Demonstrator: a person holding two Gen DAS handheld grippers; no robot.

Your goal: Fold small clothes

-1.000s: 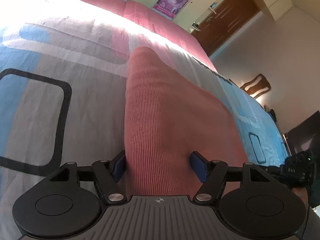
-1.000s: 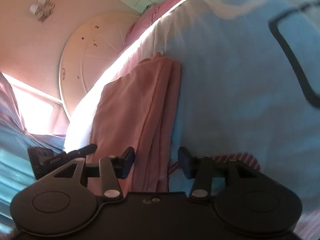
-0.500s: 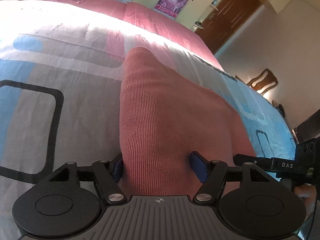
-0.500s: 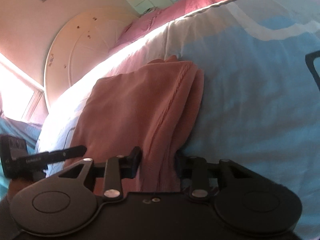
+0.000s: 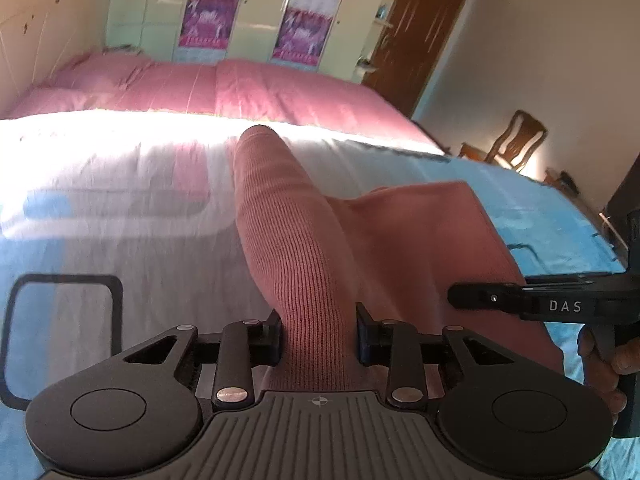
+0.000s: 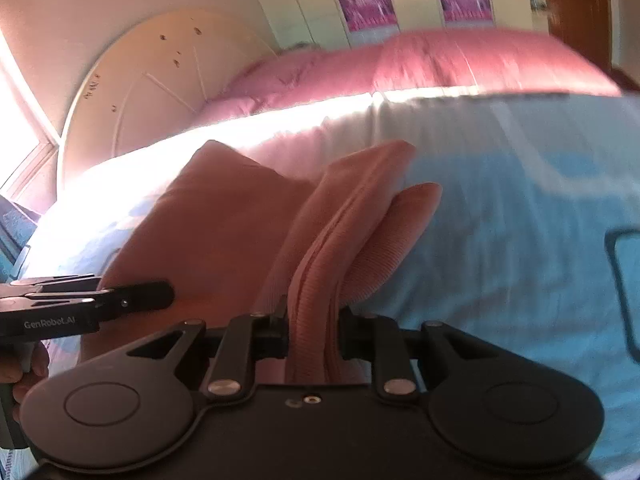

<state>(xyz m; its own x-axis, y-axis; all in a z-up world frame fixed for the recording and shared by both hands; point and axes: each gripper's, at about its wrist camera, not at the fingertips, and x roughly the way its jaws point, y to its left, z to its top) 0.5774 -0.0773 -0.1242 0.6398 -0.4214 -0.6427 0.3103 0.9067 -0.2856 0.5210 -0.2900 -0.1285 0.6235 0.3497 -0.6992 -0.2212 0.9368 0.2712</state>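
- Between your left gripper (image 5: 318, 334) jaws, closing: near edge of the pink knit garment (image 5: 296, 240), pinched to lift for folding.
- Right gripper (image 6: 314, 334) likewise closing on bunched edge.
- Beyond, the rest drapes onto the bedsheet (image 5: 120, 220).

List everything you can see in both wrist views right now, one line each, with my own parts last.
knit garment: one, salmon pink, on the bedspread, near edge bunched in both tongs
bedspread: one, white and light blue with black outlines, under the garment
quilt: one, pink, far side of the bed
posters: two, purple, on the cabinet doors
chair: one, wooden, by the right wall
left tongs: black, closing on the garment
right tongs: black, closing on the garment
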